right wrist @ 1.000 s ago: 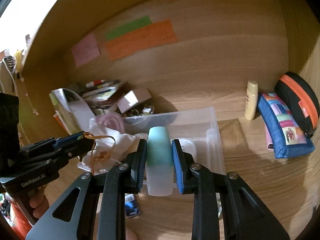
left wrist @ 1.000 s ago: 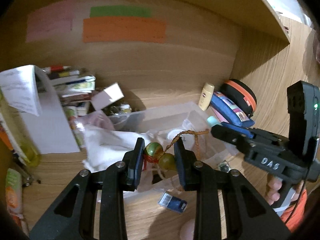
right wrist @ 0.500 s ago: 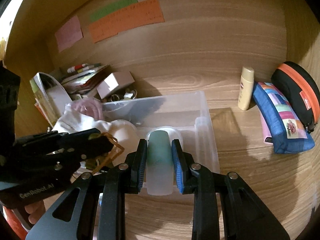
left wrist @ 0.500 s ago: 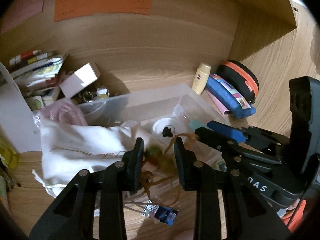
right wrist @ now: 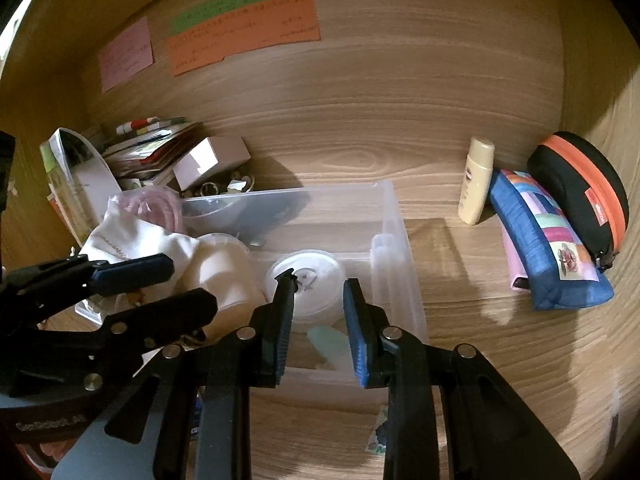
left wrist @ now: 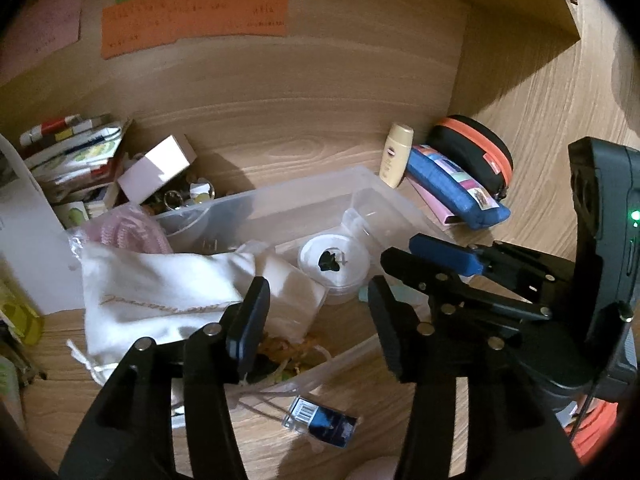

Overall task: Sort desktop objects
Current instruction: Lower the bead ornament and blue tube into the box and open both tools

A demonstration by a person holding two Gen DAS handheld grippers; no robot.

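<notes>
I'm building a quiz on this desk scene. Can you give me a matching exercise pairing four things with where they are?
Things:
1. round white tub
2. cream bottle
3. orange paper strip
4. blue pouch

Places:
A. stuck on the wooden back wall
B. lying on the desk against the black and orange case
C. inside the clear plastic bin
D. standing upright on the desk, right of the bin

Pairs: 1-C, 2-D, 3-A, 4-B

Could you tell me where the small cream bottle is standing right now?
In the right wrist view the cream bottle stands upright at the right, against the wooden back wall, just left of the blue pouch.
</notes>
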